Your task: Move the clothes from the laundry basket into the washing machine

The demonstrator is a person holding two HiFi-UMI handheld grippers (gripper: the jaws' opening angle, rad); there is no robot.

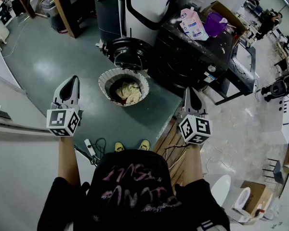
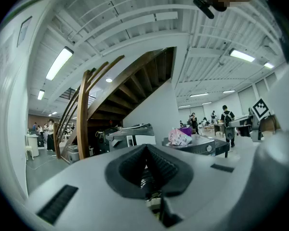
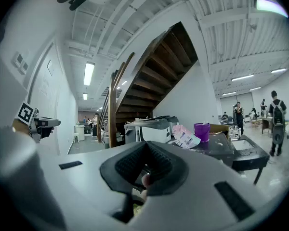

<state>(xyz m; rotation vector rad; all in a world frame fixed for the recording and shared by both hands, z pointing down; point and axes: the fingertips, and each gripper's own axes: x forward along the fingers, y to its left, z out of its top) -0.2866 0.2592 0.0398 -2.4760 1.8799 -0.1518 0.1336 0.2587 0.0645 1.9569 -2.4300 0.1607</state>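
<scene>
**Cream and dark red clothes lay in the basket; both tongs shut and empty**

Cream and dark red clothes (image 1: pixel 127 91) were bunched together inside the round white laundry basket (image 1: pixel 106 79). The basket stood on the grey-green floor (image 1: pixel 48 66), just in front of the washing machine (image 1: pixel 130 52), whose round dark front sat close behind its far rim.

I held both tongs level, well above the floor. The left tongs (image 1: pixel 74 79) were to the left of the basket and the right tongs (image 1: pixel 187 90) were to its right. Both were apart from the basket and a little nearer to my body than it was. Each pair was pressed together with nothing between the jaws.

As I judged it, the first risk was reaching down with the tongs closed, which would only prod the pile or tip the light basket. The clothes looked tangled, so one pinch might drag up several pieces. A trailing piece could then snag on the basket rim or drop to the floor short of the machine.
</scene>
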